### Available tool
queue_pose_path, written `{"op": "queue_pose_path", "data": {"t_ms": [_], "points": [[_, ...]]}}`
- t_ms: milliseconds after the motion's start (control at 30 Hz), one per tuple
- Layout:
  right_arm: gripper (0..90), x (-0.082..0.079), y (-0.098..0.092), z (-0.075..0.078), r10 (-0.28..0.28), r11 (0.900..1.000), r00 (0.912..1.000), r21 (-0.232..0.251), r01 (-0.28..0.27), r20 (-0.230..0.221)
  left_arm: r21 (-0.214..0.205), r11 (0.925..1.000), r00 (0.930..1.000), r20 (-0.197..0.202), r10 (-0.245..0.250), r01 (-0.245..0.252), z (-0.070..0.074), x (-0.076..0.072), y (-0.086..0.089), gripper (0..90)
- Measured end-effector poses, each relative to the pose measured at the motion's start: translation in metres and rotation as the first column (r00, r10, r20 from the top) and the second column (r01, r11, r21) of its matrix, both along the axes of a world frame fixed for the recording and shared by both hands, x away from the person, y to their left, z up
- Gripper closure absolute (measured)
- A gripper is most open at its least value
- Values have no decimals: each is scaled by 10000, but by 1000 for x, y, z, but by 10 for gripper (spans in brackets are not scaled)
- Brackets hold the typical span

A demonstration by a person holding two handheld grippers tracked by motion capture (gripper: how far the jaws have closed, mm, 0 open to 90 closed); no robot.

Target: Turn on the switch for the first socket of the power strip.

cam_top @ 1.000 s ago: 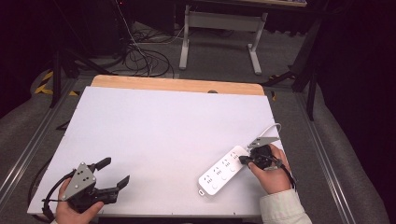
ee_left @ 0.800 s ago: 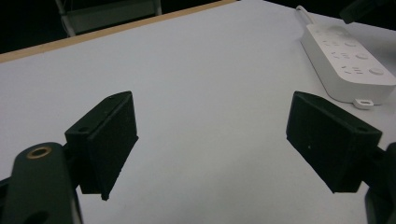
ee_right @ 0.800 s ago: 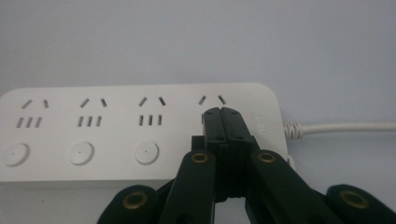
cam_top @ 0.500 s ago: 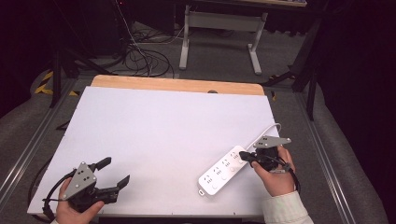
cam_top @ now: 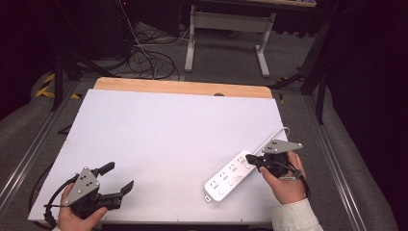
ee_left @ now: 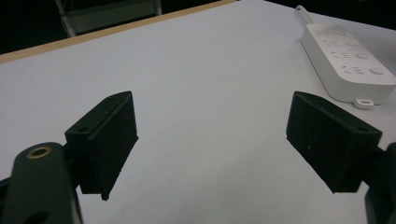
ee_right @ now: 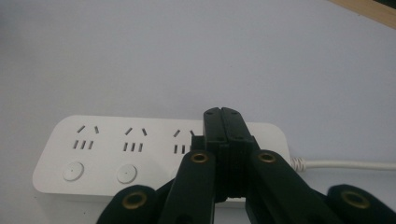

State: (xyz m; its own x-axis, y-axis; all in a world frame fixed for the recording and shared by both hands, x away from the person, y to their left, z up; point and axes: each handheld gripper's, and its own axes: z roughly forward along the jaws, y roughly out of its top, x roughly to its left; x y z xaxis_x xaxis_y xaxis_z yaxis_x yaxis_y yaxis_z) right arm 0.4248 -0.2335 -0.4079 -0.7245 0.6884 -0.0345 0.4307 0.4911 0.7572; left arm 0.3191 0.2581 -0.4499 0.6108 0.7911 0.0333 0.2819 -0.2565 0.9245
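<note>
White tabletop (cam_top: 168,139) with wooden far edge (cam_top: 183,87); cables (cam_top: 144,57) on floor behind.

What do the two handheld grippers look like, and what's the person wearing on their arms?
Both grippers are black, each with two blocky black jaws. The left gripper and right gripper each carry a grey three-cornered plate on top with small dark dots, and thin black cables trail from them. Brass-coloured rivets mark the jaw linkages. A ribbed white sleeve cuff covers the right wrist.
</note>
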Motion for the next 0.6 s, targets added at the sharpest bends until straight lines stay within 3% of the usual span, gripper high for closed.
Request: {"op": "queue_pose_path", "data": {"t_ms": [100, 167, 333, 500, 567, 600], "points": [[869, 0, -1, 1, 86, 10000, 9998, -18, -85, 162, -74, 10000, 10000, -13, 19, -19, 0, 0, 0, 170], [742, -1, -1, 2, 163, 9998, 9992, 95, -167, 359, -84, 10000, 10000, -23, 23, -24, 0, 0, 0, 170], [490, -6, -2, 7, -7, 9953, 9969, 968, -68, 781, -40, 10000, 10000, 7, 6, -6, 0, -1, 0, 170], [459, -15, -7, 14, -188, 9948, 9938, 1011, 77, 1094, -103, 9999, 10000, 0, 28, -28, 1, -1, 1, 170], [440, -18, -8, 15, -69, 9915, 9948, 1299, -64, 1020, -31, 10000, 10000, 41, -13, 13, 1, 0, 1, 170], [382, -20, -8, 15, -65, 9892, 9945, 1463, -88, 1041, -30, 10000, 10000, 41, -19, 19, 1, 0, 1, 170]]}}
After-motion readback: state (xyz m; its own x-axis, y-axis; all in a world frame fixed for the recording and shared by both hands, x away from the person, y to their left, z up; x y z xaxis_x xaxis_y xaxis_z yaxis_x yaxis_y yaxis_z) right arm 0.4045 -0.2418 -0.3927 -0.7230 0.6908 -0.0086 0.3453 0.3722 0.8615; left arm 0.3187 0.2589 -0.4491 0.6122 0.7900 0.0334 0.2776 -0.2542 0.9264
